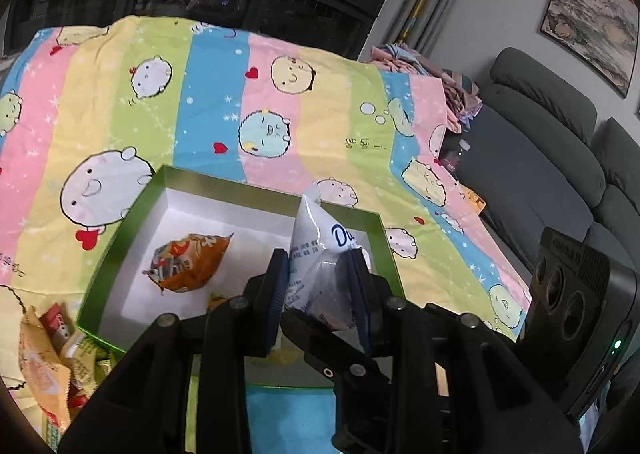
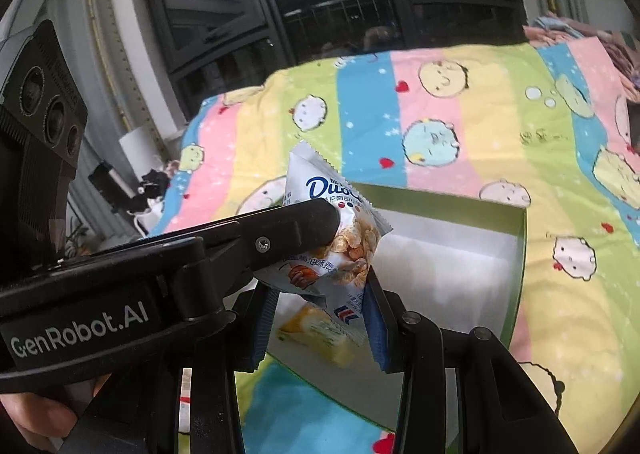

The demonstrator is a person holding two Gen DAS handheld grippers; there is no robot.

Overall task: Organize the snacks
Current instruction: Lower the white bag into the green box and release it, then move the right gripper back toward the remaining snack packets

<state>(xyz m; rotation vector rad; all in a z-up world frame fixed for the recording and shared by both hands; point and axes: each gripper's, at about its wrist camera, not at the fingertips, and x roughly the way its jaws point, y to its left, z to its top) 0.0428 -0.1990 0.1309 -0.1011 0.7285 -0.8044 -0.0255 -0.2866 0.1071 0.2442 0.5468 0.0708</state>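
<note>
- white packet [image 1: 320, 254] stands upright, long axis vertical, crimped tip up; glossy, blue letters, cereal picture
- both grippers, left [image 1: 320, 282] and right [image 2: 320, 318], are clamped on it above the box [image 1: 120, 238]

the left tongs [image 1: 320, 286] pinch a white snack packet [image 1: 320, 242] with blue lettering, which another black tong crosses from the lower right. behind it sits a green box [image 1: 124, 221] with a white floor, holding an orange packet [image 1: 188, 264]. more packets [image 1: 56, 358] lie at the lower left on the striped cartoon cloth [image 1: 208, 93].
</note>
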